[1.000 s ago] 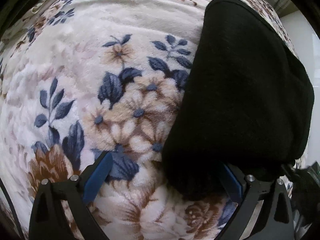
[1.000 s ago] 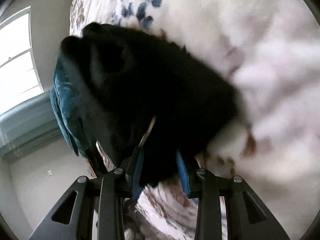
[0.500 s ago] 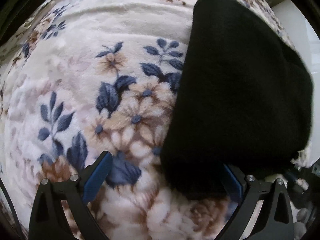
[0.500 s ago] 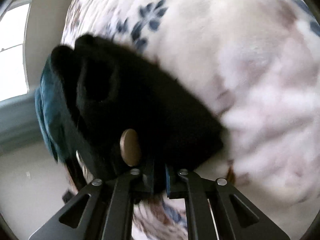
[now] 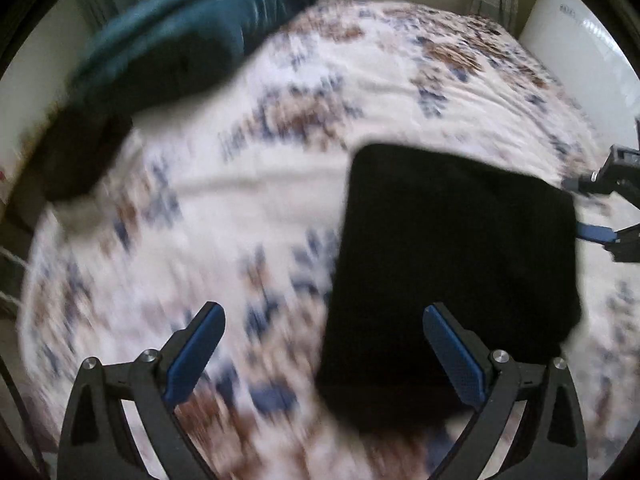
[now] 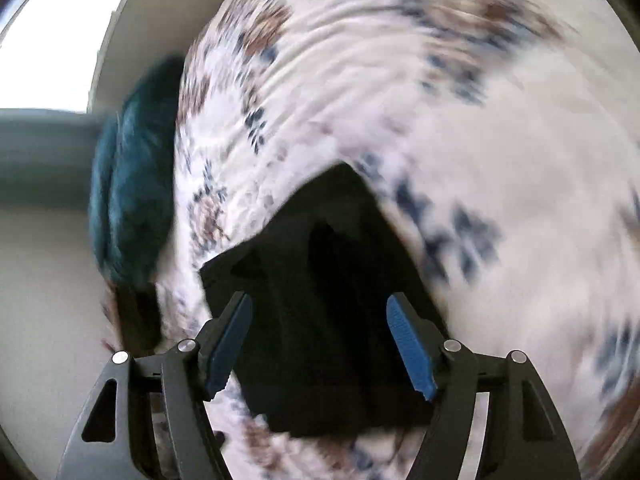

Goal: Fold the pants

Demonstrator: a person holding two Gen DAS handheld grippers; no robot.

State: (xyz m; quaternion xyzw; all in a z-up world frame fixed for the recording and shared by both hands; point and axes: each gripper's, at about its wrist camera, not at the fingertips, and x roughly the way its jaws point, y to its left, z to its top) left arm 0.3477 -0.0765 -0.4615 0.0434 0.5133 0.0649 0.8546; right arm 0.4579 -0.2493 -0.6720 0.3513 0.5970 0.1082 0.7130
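The black pants (image 5: 452, 272) lie folded in a compact rectangle on the floral blanket (image 5: 280, 184). My left gripper (image 5: 324, 352) is open and empty, raised above the bed with its right finger over the pants' near left edge. My right gripper (image 6: 320, 344) is open and empty, hovering over the folded pants (image 6: 328, 320). The right gripper also shows at the right edge of the left wrist view (image 5: 612, 208), just beside the pants. Both views are motion-blurred.
A teal garment (image 5: 192, 12) and another dark garment (image 5: 80, 152) lie at the far left of the bed. The teal garment also shows in the right wrist view (image 6: 128, 200) at the bed's edge. A white wall and window are beyond.
My right gripper has opened and let go of the pants, then pulled back. My left gripper has lifted up and away, so more of the bed shows. The pants stay folded on the blanket.
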